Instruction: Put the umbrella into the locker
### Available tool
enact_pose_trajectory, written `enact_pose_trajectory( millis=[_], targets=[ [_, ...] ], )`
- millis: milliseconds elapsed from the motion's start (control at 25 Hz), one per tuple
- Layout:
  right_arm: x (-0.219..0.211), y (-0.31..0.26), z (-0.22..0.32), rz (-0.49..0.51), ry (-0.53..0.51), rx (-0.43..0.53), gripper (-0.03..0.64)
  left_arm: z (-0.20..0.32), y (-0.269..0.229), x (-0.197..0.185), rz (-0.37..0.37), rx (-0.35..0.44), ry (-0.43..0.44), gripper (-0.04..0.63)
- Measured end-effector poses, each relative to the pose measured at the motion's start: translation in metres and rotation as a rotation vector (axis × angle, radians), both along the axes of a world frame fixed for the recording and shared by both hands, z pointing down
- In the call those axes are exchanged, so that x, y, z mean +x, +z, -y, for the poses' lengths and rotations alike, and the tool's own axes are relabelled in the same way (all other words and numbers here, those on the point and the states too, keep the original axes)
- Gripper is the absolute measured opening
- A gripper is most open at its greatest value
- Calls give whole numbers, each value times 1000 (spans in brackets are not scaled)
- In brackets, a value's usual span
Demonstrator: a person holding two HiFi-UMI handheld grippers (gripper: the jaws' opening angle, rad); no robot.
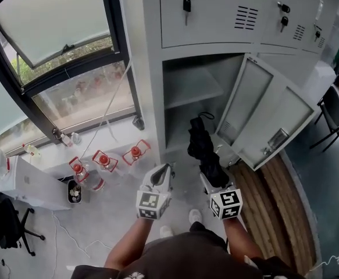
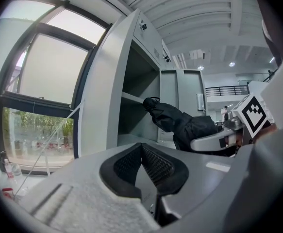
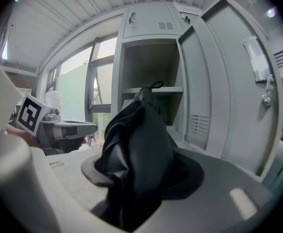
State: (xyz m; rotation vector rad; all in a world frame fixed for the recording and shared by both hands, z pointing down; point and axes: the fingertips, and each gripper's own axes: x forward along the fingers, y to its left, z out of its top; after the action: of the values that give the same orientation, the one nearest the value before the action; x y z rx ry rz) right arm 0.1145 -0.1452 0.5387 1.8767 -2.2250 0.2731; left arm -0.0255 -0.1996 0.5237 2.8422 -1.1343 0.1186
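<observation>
A folded black umbrella sticks up out of my right gripper, which is shut on its lower part. Its tip and strap loop point at the open locker compartment, just in front of the opening and below the inner shelf. The right gripper view has the umbrella filling the jaws, with the locker straight ahead. My left gripper hovers beside the right one, shut and holding nothing. From the left gripper view the umbrella and the right gripper show at the right.
The locker door stands swung open to the right. Keys hang in the doors above. Red-capped water bottles stand on the floor under the window. A chair is at the far right, another chair at the left.
</observation>
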Motion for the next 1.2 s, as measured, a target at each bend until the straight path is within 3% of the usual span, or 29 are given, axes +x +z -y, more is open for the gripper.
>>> enact_pose_trajectory(
  millis=[600,1200],
  targets=[
    [3,3,77,8,-150,-24,238,43,-4,0,12,-13,-144,3],
    [5,1,126,23,-196,-33,238,60,1,-4,25,-24,-225,3]
  ],
)
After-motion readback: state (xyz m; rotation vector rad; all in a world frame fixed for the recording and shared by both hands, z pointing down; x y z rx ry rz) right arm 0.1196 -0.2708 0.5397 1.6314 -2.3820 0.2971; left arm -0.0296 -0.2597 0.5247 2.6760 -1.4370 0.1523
